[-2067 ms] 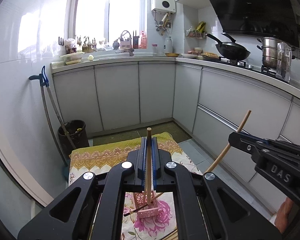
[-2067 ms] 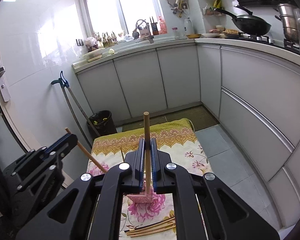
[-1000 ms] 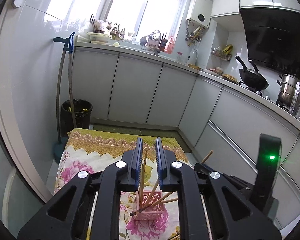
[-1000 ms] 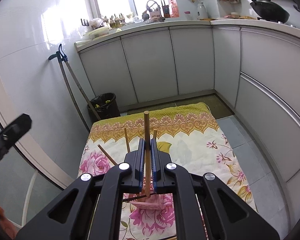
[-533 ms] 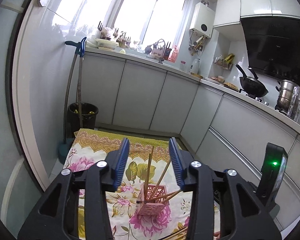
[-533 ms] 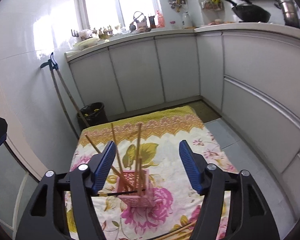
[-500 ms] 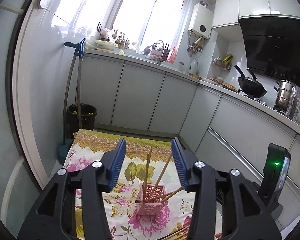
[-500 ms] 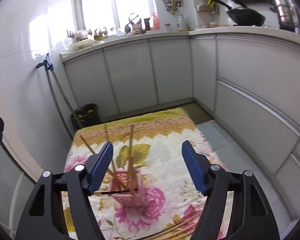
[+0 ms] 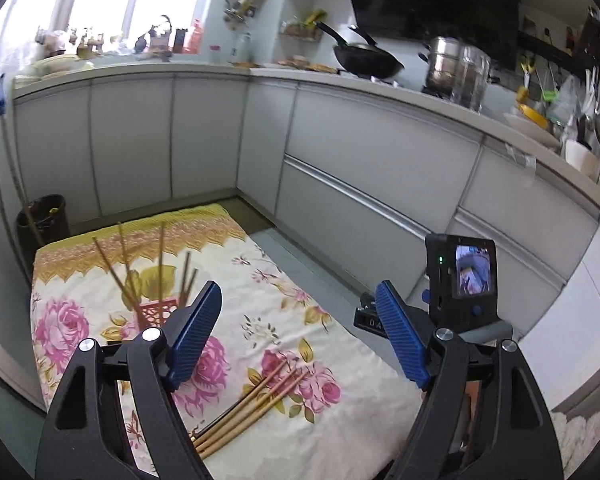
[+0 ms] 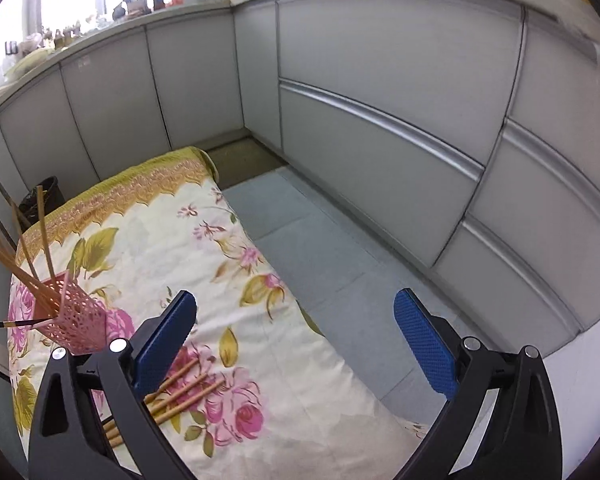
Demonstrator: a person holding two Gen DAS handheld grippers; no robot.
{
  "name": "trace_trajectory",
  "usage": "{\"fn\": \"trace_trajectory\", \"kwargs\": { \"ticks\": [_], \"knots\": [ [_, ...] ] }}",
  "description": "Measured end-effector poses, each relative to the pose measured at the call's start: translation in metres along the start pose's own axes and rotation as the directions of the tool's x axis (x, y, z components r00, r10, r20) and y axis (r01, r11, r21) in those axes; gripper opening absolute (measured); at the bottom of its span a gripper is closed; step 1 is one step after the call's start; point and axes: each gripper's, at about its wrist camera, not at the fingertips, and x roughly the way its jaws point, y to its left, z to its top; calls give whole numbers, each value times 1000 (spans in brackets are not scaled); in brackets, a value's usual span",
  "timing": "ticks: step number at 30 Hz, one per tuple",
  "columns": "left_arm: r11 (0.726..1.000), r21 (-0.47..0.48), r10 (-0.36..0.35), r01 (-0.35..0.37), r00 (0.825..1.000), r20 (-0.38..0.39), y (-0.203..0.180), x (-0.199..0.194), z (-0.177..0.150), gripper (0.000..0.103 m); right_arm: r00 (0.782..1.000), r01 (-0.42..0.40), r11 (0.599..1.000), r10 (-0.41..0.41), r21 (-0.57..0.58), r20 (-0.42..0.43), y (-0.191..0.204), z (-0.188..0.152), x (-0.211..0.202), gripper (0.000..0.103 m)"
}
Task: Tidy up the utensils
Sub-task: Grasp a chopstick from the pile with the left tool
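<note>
Both tongs stand wide and hold nothing. The left tongs [image 9: 296,336] hang above the flowered cloth [image 9: 260,320] that covers the table, their blue pads [image 9: 196,332] spread far apart. The right tongs [image 10: 296,348] hang over the cloth's [image 10: 160,240] right edge, partly above the grey floor [image 10: 320,248], and are just as wide.

A pink lattice holder [image 10: 74,316] stands on the cloth, toward its left side. In the left view the holder [image 9: 154,314] sits just past the left pad and is partly hidden by it. Several chopsticks [image 10: 28,256] stand in it, leaning at different angles, and one dark-tipped stick pokes out sideways to the left.

A loose bundle of chopsticks [image 9: 252,404] lies flat on the cloth nearer the cameras, well apart from the holder. In the right view this bundle [image 10: 180,394] lies beside the left finger, which covers part of it.

The right tongs' camera unit [image 9: 460,280], its screen lit, shows at the right of the left view. Grey cabinets [image 10: 380,80] run along the far side, and a black bin [image 9: 42,220] stands past the cloth's far corner.
</note>
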Motion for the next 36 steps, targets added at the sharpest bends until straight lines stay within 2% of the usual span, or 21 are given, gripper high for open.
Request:
{"fn": "trace_trajectory", "kwargs": {
  "ticks": [1, 3, 4, 6, 7, 9, 11, 14, 16, 18, 21, 27, 36],
  "knots": [
    [1000, 24, -10, 11, 999, -50, -6, 14, 1, 73, 1000, -7, 1000, 7, 14, -23, -7, -1, 4, 96],
    [998, 56, -11, 21, 986, -168, -15, 48, 0, 58, 997, -20, 999, 22, 28, -73, -20, -1, 15, 96],
    [997, 69, -8, 24, 974, -224, -18, 66, -2, 53, 995, -26, 999, 30, 40, -97, -26, -2, 20, 96],
    [996, 90, 10, 21, 943, -332, -20, 102, -11, 33, 987, -41, 997, 52, 72, -149, -37, -4, 29, 96],
    [995, 98, 26, 13, 924, -382, -20, 121, -16, 28, 983, -54, 994, 69, 90, -169, -43, -5, 34, 96],
    [991, 132, 64, -1, 877, -476, -18, 157, -32, 12, 974, -85, 989, 107, 118, -200, -49, -6, 40, 96],
    [987, 159, 86, 6, 821, -565, -14, 192, -48, 7, 960, -125, 982, 156, 140, -234, -51, -8, 46, 96],
    [982, 189, 111, 28, 724, -681, -4, 236, -72, 6, 928, -190, 968, 231, 164, -291, -46, -12, 55, 96],
    [974, 226, 141, 36, 682, -718, 0, 254, -84, 6, 909, -222, 959, 269, 175, -319, -41, -15, 59, 96],
    [972, 228, 140, 52, 652, -745, 4, 266, -93, 6, 899, -238, 957, 282, 167, -334, -34, -18, 60, 96],
    [969, 237, 144, 68, 624, -768, 9, 278, -100, 6, 904, -230, 962, 267, 147, -334, -26, -20, 59, 96],
    [966, 251, 164, 68, 591, -790, 20, 294, -116, 6, 903, -236, 961, 273, 147, -333, -23, -19, 58, 96],
    [963, 258, 164, 79, 587, -793, 33, 304, -126, 10, 901, -244, 958, 282, 153, -328, -22, -19, 56, 96]
  ]
}}
